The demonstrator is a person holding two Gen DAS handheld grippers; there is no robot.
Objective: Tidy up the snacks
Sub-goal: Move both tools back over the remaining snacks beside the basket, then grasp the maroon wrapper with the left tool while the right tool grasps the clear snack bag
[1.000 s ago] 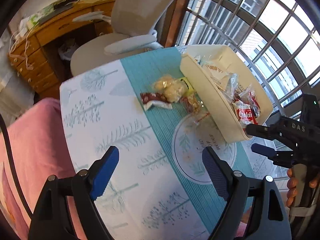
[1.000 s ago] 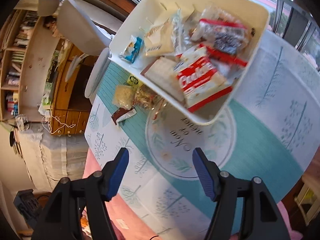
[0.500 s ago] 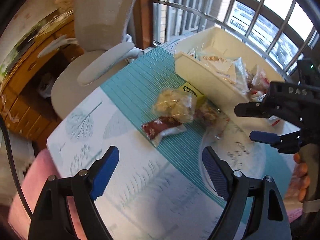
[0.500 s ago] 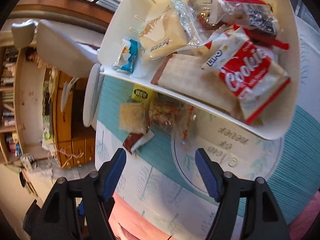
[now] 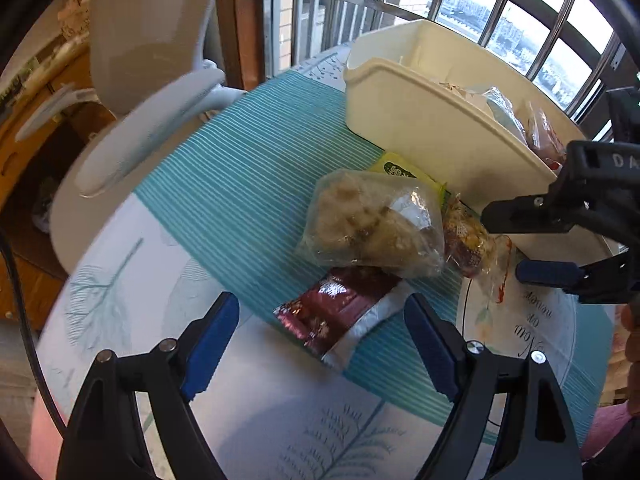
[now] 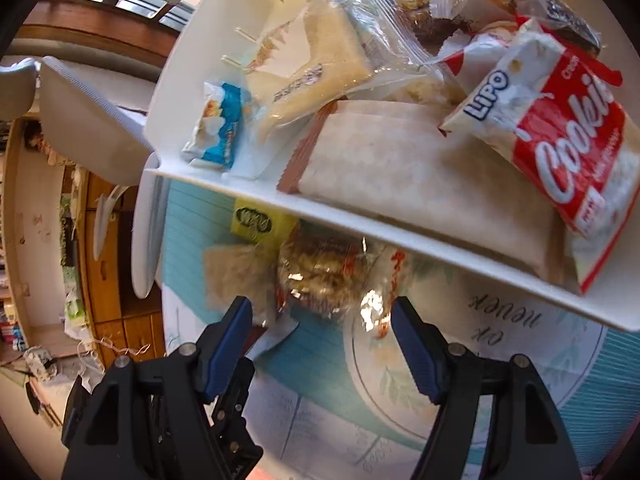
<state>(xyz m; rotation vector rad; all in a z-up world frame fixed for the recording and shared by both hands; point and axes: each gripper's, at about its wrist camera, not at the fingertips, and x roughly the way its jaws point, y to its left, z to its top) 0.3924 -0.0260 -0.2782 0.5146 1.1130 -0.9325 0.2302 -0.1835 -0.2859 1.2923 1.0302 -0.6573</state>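
**Plastic, foil and gloss across the table**

Here's the cream plastic bin, smooth and matt on its walls. Beside it, the clear crinkled plastic bag of pale snacks throws glare. Near that, the dark red foil sachet shines, silver at its edge. Over in the right view, the glossy red-and-white cookie packet gleams inside the bin, next to a matt beige paper-look wrapper. The teal ribbed tablecloth looks sleek, faintly shiny. Far back, metal window bars and a varnished wooden desk.
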